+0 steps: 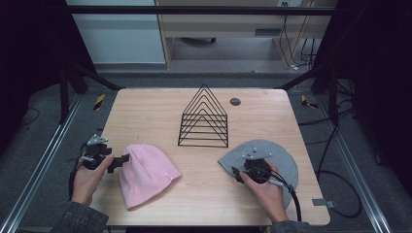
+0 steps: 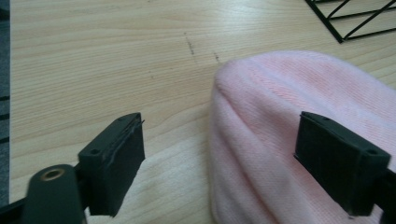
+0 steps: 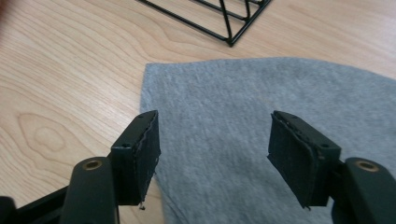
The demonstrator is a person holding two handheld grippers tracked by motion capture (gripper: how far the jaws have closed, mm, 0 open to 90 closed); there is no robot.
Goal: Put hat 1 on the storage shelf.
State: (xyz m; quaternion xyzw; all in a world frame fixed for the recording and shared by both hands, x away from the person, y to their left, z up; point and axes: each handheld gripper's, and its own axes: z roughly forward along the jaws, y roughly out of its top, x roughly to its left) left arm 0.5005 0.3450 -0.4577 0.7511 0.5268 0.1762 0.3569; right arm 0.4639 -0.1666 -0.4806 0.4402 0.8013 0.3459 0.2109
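A soft pink knitted beanie [image 1: 145, 173] lies flat on the pale wooden counter [image 1: 194, 194] at its near left part, its rounded crown pointing to the far side and its open hem toward the near edge, with a small white label at the hem's right corner. A flat grey jersey beanie [image 1: 282, 160] lies well apart at the near right, spread smooth.

Each hand carries a black gripper: the left gripper [image 1: 111, 162] and the right gripper [image 1: 243, 171] both wear a grey 3-cornered plate on top. Ribbed black pads, brass-ringed screw holes behind them. Grey sleeves at both wrists, and a black cable trails from each.
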